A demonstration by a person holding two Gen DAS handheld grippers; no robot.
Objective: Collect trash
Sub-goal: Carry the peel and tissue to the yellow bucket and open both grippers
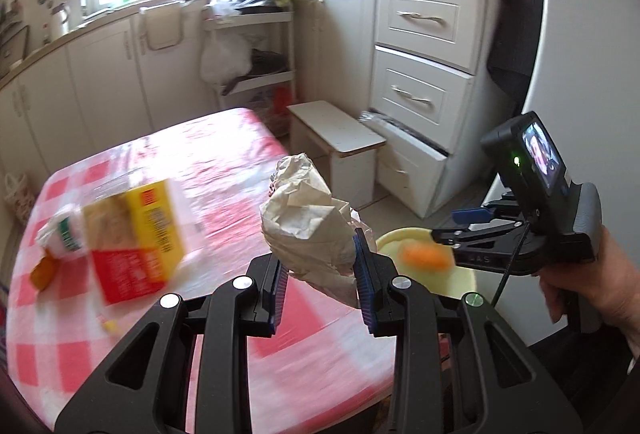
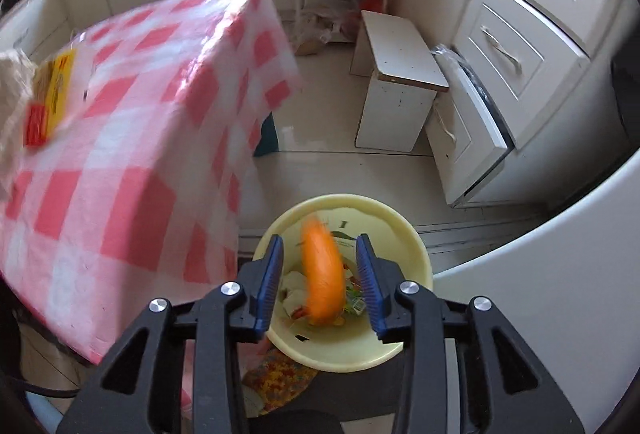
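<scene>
Checked table [image 1: 224, 154] sits left of the yellow bin [image 2: 416, 258]; right tongs [image 2: 319, 270] gape, orange piece [image 2: 322, 274] loose above it; left tongs [image 1: 322, 274] clamp crumpled paper [image 1: 308, 222] for binning.

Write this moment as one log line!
left gripper: shut on crumpled paper | right gripper: open | orange piece: blurred, over yellow bin
</scene>
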